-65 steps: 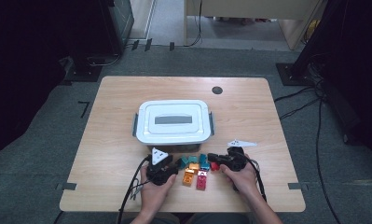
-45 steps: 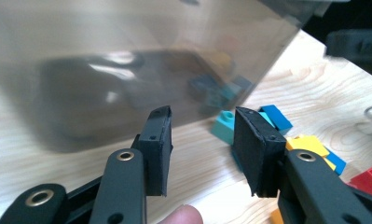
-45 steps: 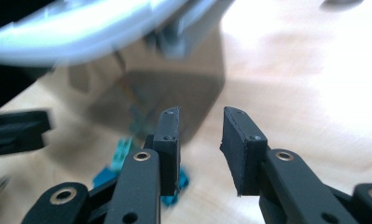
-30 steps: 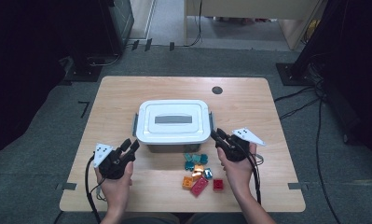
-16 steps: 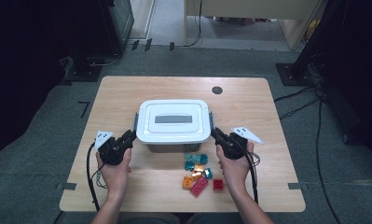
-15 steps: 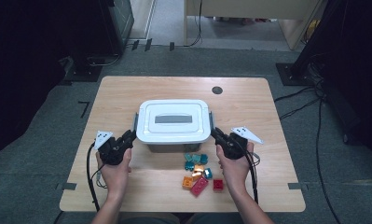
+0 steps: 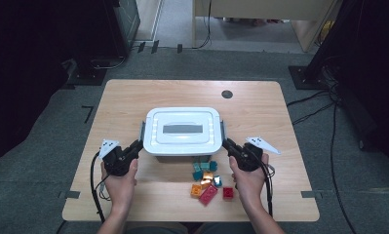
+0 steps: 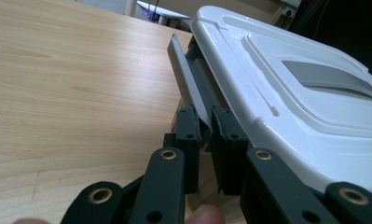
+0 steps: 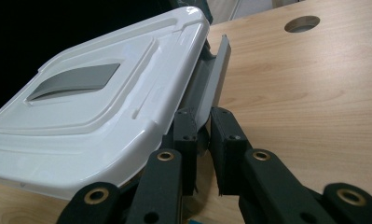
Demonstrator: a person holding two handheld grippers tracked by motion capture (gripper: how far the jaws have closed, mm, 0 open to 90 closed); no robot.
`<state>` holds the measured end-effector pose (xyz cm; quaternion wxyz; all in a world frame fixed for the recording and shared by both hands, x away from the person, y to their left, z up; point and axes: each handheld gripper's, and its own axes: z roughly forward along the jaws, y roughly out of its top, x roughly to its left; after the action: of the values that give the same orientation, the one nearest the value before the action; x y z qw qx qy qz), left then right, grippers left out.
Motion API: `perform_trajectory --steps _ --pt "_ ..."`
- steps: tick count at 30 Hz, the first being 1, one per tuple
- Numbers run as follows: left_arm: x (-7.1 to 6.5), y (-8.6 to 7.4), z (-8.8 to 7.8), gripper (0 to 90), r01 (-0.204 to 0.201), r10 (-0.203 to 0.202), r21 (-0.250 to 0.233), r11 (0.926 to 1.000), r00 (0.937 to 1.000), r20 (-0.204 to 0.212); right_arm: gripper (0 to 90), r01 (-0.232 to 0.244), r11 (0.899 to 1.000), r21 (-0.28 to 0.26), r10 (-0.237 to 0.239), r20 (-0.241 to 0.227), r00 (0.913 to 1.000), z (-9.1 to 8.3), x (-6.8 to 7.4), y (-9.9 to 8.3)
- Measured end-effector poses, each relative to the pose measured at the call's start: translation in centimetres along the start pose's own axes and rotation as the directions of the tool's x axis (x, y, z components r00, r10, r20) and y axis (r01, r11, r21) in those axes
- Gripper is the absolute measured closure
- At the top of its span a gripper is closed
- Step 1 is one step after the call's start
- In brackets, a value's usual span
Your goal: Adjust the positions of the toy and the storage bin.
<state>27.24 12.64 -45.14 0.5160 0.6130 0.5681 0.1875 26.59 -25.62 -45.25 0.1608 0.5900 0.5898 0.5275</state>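
Both of my grippers, left (image 7: 135, 147) and right (image 7: 229, 146), have just closed onto the grey side latches (image 8: 186, 79) of the white box (image 7: 182, 129) mid-table; I judge unlatching comes next.

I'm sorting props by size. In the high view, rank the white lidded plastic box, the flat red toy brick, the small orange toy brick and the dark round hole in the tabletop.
1. White lidded plastic box
2. Flat red toy brick
3. Small orange toy brick and dark round hole: these look alike, so I won't rank them.
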Motion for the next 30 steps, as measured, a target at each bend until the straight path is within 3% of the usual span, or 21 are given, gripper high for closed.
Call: perform_trajectory --steps 6,8,10,11,14,17,18,19,21,23,26,30 --pt "-0.4 -0.4 -0.7 82.4 0.001 -0.001 0.008 1.0000 0.9999 0.013 82.3 0.013 1.000 -0.005 -0.013 0.009 0.9999 -0.9 0.0 -0.5" --pt "-0.2 -0.3 -0.7 80.3 0.006 -0.006 0.004 1.0000 0.9997 0.024 80.5 0.037 0.999 -0.002 -0.037 0.007 0.9993 -1.1 0.1 -0.5" --pt "-0.1 -0.3 -0.8 73.4 0.002 -0.002 -0.001 1.0000 0.9997 0.024 78.0 0.063 0.998 -0.008 -0.063 0.001 0.9980 -1.1 0.0 -0.5" --pt "0.2 -0.1 -1.1 67.6 -0.017 0.017 -0.014 0.9998 0.9997 0.020 68.6 0.158 0.987 -0.030 -0.157 0.021 0.9874 -1.5 -0.2 -0.3" --pt "1.0 0.0 -1.5 53.1 -0.022 0.022 -0.012 0.9997 0.9995 0.020 52.2 0.212 0.977 -0.022 -0.211 0.023 0.9771 -1.8 -0.8 0.2" --pt "1.7 0.1 -1.7 43.5 -0.012 0.012 -0.008 0.9999 0.9998 0.018 50.2 0.234 0.972 -0.020 -0.234 -0.001 0.9723 -2.0 -1.2 0.8" --pt "2.0 0.2 -1.8 40.0 -0.005 0.005 -0.006 1.0000 0.9998 0.017 52.0 0.281 0.960 -0.007 -0.281 -0.050 0.9583 -2.4 -1.5 1.7" --pt "2.3 0.3 -1.9 38.1 -0.001 0.001 -0.004 1.0000 0.9999 0.015 52.8 0.304 0.953 -0.009 -0.304 -0.062 0.9507 -2.5 -1.5 2.0" --pt "2.6 0.4 -2.0 34.8 -0.001 0.001 -0.002 1.0000 0.9999 0.016 55.5 0.360 0.932 -0.028 -0.361 -0.094 0.9276 -2.9 -1.4 2.7" --pt "2.6 0.4 -2.0 28.3 -0.014 0.013 0.014 0.9998 0.9999 0.004 55.8 0.415 0.908 -0.058 -0.419 -0.149 0.8959 -3.4 -1.3 3.4" --pt "2.6 0.4 -1.7 19.7 -0.031 0.032 0.049 0.9983 0.9995 -0.008 54.5 0.452 0.890 -0.061 -0.454 -0.208 0.8665 -3.5 -0.9 4.3" --pt "2.5 0.2 -1.6 17.5 -0.050 0.051 0.068 0.9965 0.9986 -0.015 57.3 0.476 0.878 -0.055 -0.475 -0.230 0.8493 -2.9 0.0 5.0"
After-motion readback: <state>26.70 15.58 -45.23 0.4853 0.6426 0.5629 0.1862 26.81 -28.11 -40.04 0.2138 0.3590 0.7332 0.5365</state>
